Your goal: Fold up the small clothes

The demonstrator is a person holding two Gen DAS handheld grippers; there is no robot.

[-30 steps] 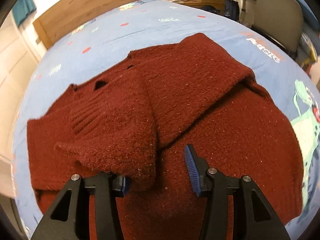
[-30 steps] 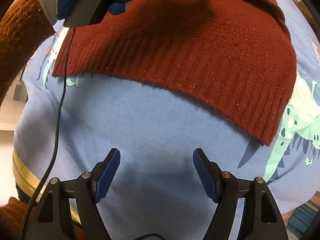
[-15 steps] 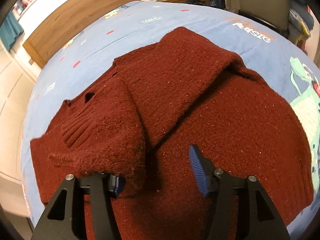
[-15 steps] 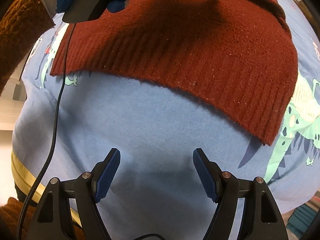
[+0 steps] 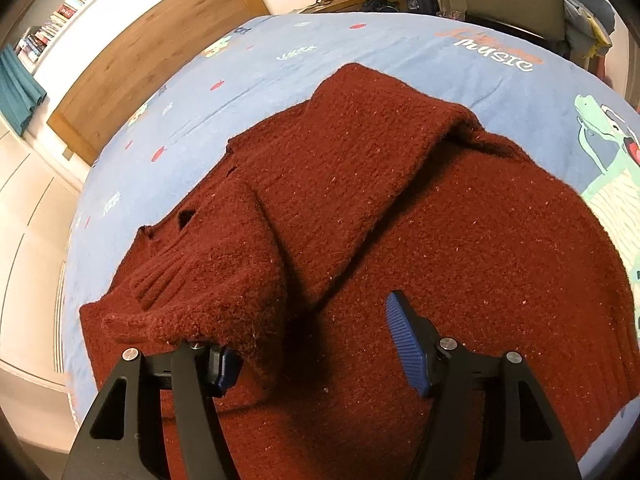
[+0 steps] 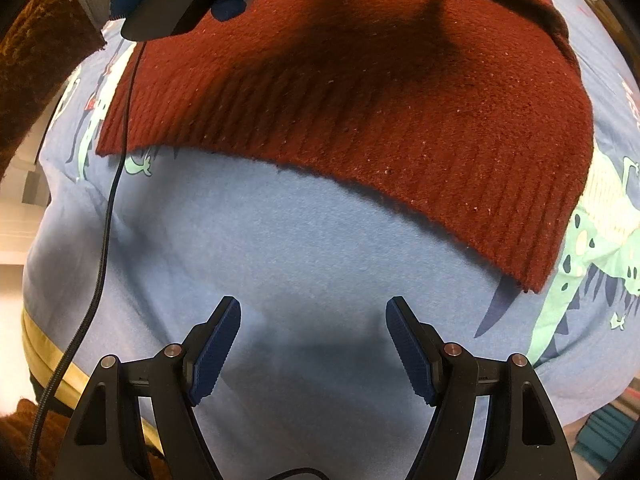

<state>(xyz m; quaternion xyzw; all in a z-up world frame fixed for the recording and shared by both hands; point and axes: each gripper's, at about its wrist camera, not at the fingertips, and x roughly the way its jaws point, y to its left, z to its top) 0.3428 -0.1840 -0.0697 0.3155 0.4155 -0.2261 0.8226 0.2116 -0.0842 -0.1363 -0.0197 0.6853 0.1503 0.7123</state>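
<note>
The dark red knit sweater (image 5: 400,240) is spread on the blue dinosaur-print bedsheet (image 6: 300,248), with one sleeve (image 5: 208,288) flopped over the left gripper's (image 5: 316,344) left finger while its fingers sit wide apart, pinching nothing. The right gripper (image 6: 314,340) hangs over bare sheet just near of the ribbed hem (image 6: 460,184), fingers wide too.
</note>
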